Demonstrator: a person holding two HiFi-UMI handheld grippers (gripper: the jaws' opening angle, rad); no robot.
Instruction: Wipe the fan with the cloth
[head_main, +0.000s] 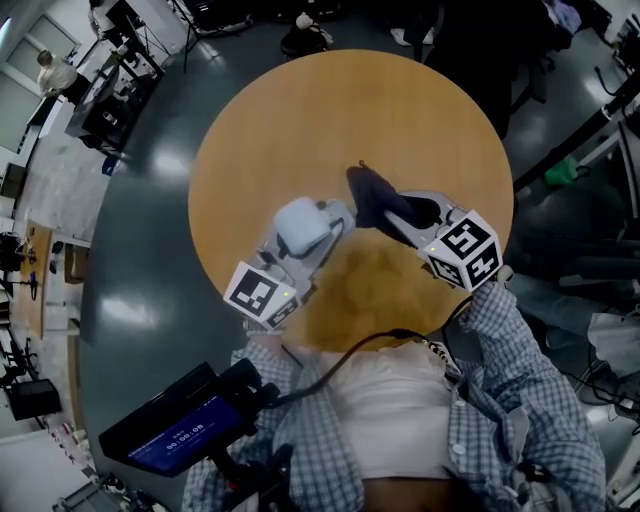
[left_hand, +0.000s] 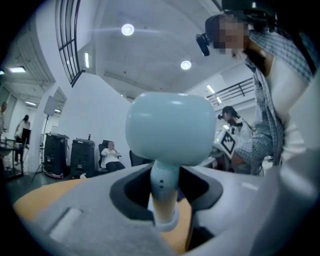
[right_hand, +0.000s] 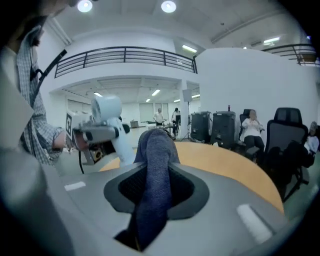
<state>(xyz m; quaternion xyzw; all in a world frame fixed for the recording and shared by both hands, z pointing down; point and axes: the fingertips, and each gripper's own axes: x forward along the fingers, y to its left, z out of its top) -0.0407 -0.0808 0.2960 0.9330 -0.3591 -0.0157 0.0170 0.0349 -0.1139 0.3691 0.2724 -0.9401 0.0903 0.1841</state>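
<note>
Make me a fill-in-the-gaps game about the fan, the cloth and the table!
1. The left gripper holds the fan by its ____.
2. The right gripper is shut on a cloth that is dark ____.
3. Below both grippers is a wooden table with a ____ top.

Missing words: handle; blue; round.
</note>
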